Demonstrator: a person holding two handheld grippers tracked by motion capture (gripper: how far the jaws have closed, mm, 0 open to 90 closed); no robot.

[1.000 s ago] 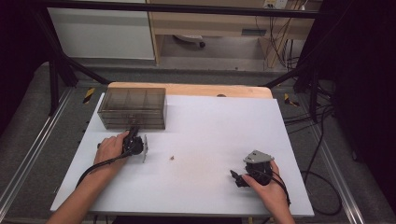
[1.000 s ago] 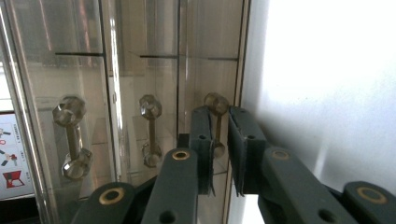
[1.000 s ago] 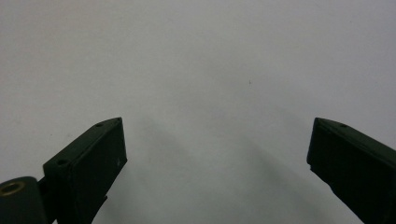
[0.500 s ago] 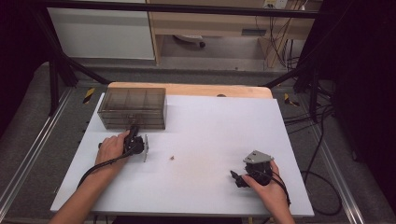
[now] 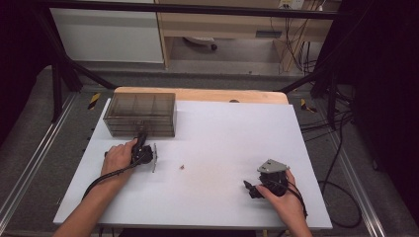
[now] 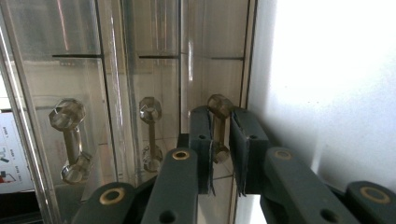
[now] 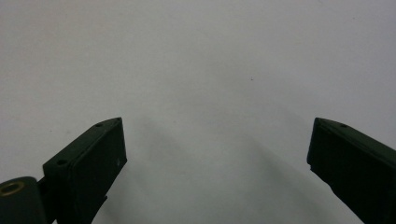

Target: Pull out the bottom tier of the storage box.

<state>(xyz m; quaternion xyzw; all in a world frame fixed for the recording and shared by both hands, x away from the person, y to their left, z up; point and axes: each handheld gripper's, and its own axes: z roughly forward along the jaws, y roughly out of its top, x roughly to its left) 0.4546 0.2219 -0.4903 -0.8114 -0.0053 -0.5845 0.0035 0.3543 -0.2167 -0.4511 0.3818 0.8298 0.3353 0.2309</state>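
Drawer handle [image 6: 218, 126] sits pinched between the left tool [image 6: 220, 154] jaws; right tool [image 7: 215, 154] is spread.

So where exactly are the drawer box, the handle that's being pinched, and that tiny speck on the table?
drawer box [image 5: 140, 114], high view, on its smoky top panel.
handle [image 6: 219, 106], left gripper view, on its upper knob above the jaws.
speck [image 5: 182, 167], high view, on its middle; too small to identify.
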